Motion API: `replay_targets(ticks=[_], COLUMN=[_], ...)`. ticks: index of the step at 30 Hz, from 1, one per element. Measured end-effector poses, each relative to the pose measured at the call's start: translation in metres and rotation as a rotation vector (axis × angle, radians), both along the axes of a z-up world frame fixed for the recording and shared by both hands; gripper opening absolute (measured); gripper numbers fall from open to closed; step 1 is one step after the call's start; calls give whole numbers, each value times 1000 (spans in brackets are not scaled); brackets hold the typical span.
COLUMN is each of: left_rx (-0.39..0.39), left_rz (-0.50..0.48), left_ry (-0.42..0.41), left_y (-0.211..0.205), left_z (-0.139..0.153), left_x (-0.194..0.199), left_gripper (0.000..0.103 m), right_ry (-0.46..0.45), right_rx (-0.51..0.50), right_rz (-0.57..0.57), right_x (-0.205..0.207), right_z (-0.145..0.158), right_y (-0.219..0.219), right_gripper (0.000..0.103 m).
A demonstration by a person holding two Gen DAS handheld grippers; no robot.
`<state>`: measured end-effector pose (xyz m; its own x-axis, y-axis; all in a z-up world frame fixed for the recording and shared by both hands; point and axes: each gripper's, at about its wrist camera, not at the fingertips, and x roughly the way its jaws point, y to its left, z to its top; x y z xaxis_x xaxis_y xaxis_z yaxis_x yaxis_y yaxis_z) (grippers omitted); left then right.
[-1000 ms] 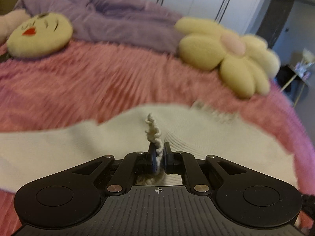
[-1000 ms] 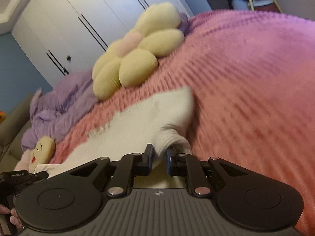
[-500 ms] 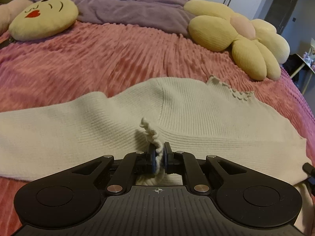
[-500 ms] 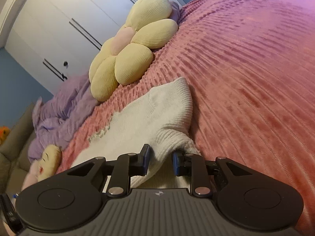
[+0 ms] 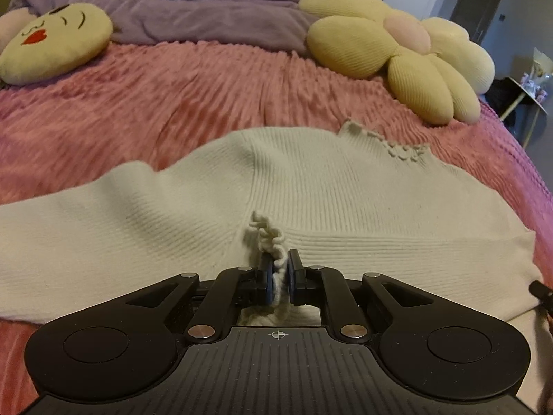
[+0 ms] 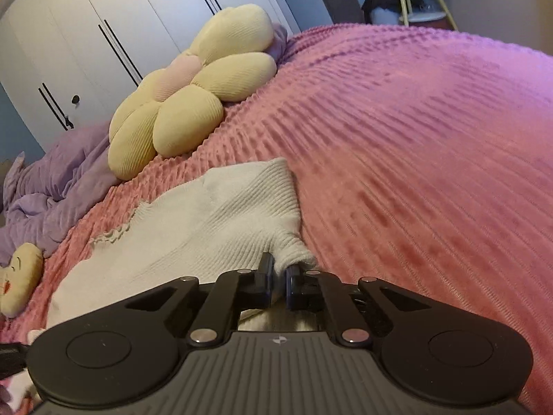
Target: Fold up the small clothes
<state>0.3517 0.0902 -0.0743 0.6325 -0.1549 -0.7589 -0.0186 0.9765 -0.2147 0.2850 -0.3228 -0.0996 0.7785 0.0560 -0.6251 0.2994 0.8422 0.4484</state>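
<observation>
A cream ribbed knit sweater (image 5: pixel 311 200) lies spread on the pink bedspread (image 5: pixel 179 97), one sleeve stretched to the left, frilled collar at the far side. My left gripper (image 5: pixel 279 273) is shut on a frilled edge of the sweater, which stands up between the pads. In the right wrist view the sweater (image 6: pixel 207 228) lies ahead and left. My right gripper (image 6: pixel 278 269) is narrowly shut on a bunched fold of the sweater at its right edge.
A yellow flower cushion (image 5: pixel 397 55) lies at the far right of the bed and also shows in the right wrist view (image 6: pixel 186 100). A yellow face cushion (image 5: pixel 55 41) lies far left. A purple blanket (image 5: pixel 207 7) is heaped behind. White wardrobe doors (image 6: pixel 86 34) stand beyond.
The sweater has been lowered and laid flatter on the bed. My right gripper opened half a second ago and has closed again on the sweater's fold. The left gripper kept its hold.
</observation>
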Motion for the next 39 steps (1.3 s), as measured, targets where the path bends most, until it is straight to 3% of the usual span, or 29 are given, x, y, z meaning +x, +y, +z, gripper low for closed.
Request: replay_targets(ticks=[2, 4, 7, 13, 15, 17, 18, 20, 23, 25, 27, 30, 32, 39], left_rx=[-2, 2, 7, 16, 34, 70, 58, -8, -133, -172, -200, -193, -193, -326], left_rz=[4, 8, 9, 19, 22, 40, 46, 68, 141, 188, 240, 362, 478, 811], left_ry=[0, 5, 6, 11, 15, 19, 17, 32, 22, 9, -8, -28, -40, -78], left_y=[0, -2, -3, -5, -6, -5, -1, 12, 40, 58, 85, 133, 175, 298], left_z=[-1, -2, 0, -1, -3, -4, -2, 2, 8, 13, 16, 19, 22, 11], left_x=[-1, 0, 0, 0, 0, -1, -3, -7, -27, -42, -62, -92, -115, -179], left_gripper=[11, 12, 12, 12, 20, 43, 44, 59, 78, 79, 80, 80, 80, 74], right_ry=[-22, -19, 11, 11, 16, 21, 29, 53, 72, 49, 48, 89, 74, 40], right_rx=[19, -27, -70, -126, -175, -212, -222, -248, -270, -323, -386, -415, -411, -395], right_rz=[24, 61, 70, 35, 43, 61, 78, 124, 149, 170, 200, 261, 239, 189], right_x=[-1, 0, 3, 1, 2, 4, 5, 6, -5, -18, -31, -42, -52, -91], right_z=[6, 9, 6, 5, 1, -1, -1, 6, 21, 28, 27, 18, 19, 37], right_y=[4, 11, 14, 15, 21, 25, 26, 27, 33, 44, 56, 65, 63, 72], right_gripper=[14, 16, 8, 4, 4, 5, 5, 7, 18, 42, 60, 60, 60, 60])
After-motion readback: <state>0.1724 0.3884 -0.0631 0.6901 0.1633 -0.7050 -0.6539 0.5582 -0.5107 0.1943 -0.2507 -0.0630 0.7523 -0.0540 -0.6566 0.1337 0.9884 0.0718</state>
